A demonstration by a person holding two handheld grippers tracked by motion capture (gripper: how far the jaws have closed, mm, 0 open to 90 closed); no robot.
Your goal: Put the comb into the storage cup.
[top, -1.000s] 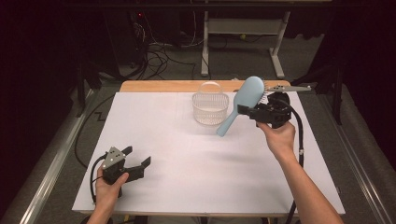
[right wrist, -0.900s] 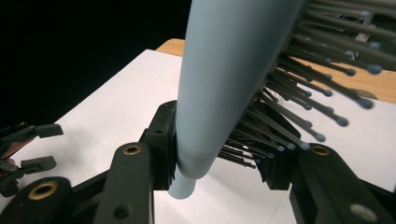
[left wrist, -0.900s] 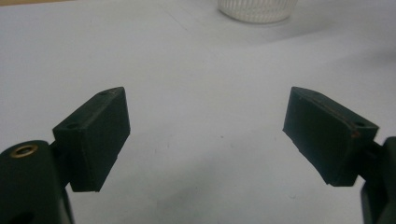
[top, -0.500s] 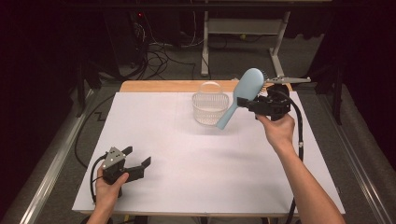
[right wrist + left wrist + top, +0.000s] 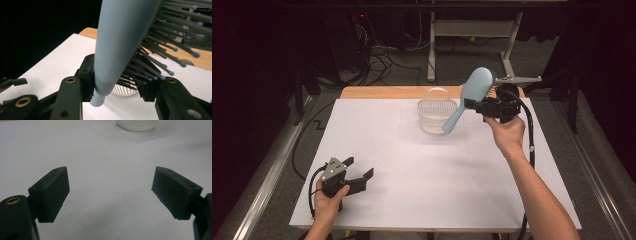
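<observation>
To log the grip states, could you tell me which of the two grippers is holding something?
The right gripper is: it clamps the blue hairbrush above the basket. The left gripper is open and empty.

High view overhead facing forward — gripper views close, sharing basket (image 5: 436, 116)

a pale blue hairbrush (image 5: 474, 91) with dark bristles, a clear white basket (image 5: 435, 114), a white table (image 5: 422, 170).
</observation>
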